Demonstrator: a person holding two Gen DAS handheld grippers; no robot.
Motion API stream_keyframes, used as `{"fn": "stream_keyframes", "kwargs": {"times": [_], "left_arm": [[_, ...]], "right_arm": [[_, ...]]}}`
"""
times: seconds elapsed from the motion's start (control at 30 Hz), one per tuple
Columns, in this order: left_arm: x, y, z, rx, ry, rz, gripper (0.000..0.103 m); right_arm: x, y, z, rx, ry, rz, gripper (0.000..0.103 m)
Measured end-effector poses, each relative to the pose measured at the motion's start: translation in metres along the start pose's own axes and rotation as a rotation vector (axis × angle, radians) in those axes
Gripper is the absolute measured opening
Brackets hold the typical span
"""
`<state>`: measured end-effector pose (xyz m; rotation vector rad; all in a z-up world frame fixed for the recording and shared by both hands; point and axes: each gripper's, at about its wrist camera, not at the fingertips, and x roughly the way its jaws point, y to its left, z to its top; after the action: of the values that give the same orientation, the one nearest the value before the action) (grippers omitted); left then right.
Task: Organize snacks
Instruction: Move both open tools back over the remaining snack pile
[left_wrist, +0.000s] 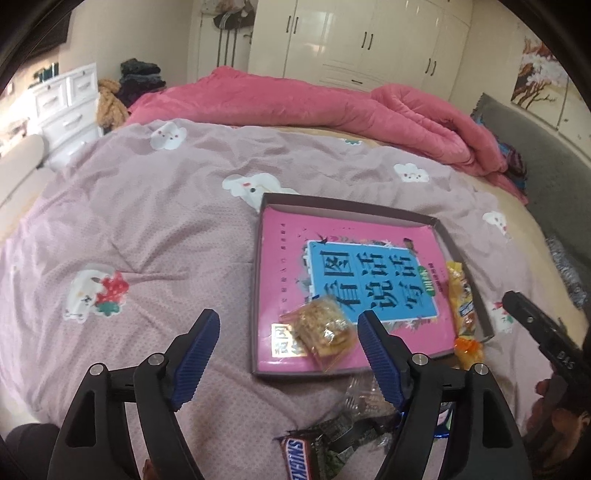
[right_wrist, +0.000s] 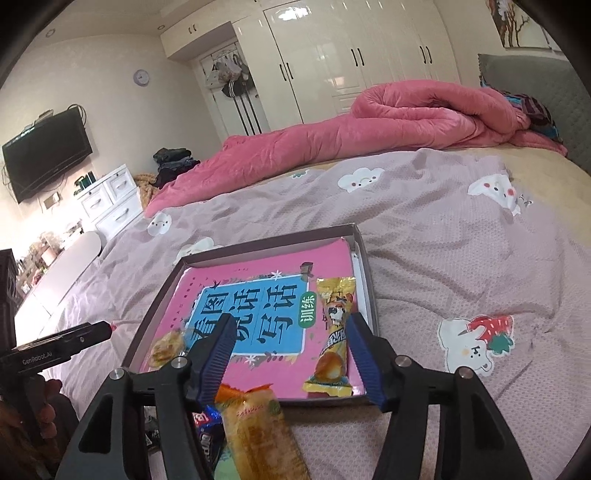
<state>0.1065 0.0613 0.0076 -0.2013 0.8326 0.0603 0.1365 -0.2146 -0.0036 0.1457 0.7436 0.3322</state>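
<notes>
Both grippers, left (left_wrist: 288, 332) and right (right_wrist: 290, 338), gaped wide, holding nothing, over the shallow cardboard tray (right_wrist: 364, 254); crinkly wrapped snacks (right_wrist: 334, 332) lay on its glossy pink book (left_wrist: 280, 254).

A bed under a mauve cloud-print cover (right_wrist: 461, 240) carries a rumpled pink quilt (right_wrist: 388, 122) along its far side. Behind stand glossy cream wardrobes (right_wrist: 332, 55); a black wall-mounted television (right_wrist: 46, 153) hangs above a white chest of drawers (right_wrist: 110, 199).
</notes>
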Motion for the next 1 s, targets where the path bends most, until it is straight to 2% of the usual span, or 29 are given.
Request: {"fn": "stream_keyframes", "kwargs": {"times": [0.27,0.73,1.0], "left_arm": [[-0.007,-0.004,-0.013,0.027,0.031,-0.014,0.079],[-0.020,0.001,-0.031,0.067,0.048,0.008,0.079],[-0.020,0.004,-0.045,0.064,0.112,-0.020,0.079]], "right_arm": [[-0.012,0.007,-0.006,-0.022,-0.005,0.000,0.069],[-0.027,0.011,-0.020,-0.022,0.022,0.001,0.070],[-0.030,0.020,-0.033,-0.046,0.056,0.003,0.070]]}}
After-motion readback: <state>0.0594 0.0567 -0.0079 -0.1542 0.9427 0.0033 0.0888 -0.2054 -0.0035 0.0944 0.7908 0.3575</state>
